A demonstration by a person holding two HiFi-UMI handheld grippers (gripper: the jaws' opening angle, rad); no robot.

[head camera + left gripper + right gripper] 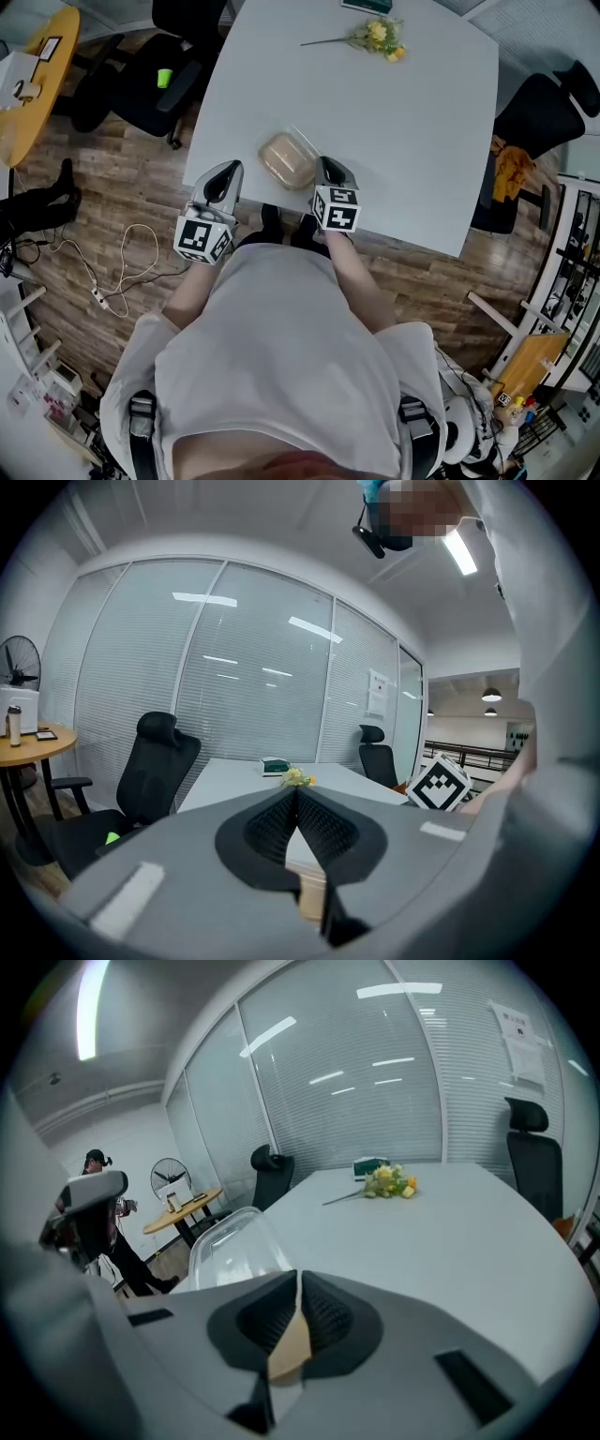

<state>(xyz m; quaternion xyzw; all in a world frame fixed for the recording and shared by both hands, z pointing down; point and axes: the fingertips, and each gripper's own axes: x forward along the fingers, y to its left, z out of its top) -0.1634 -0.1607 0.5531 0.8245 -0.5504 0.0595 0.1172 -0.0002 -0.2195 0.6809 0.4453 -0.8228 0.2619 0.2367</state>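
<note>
Table (412,150) edge: left gripper (231,169), right gripper (324,163), jaws together, flanking box (287,161)

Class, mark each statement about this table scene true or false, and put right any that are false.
1. A clear plastic clamshell box with a tan inside lies on the white table between the two grippers. True.
2. The box's lid is shut. False: the clear lid stands open.
3. The yellow flower sprig lies right beside the box. False: it lies at the table's far end, near a green book.
4. The left gripper has its fingers wide apart. False: they meet at the tips.
5. The right gripper is at the box's right edge, with tan showing between its closed fingers. True.
</note>
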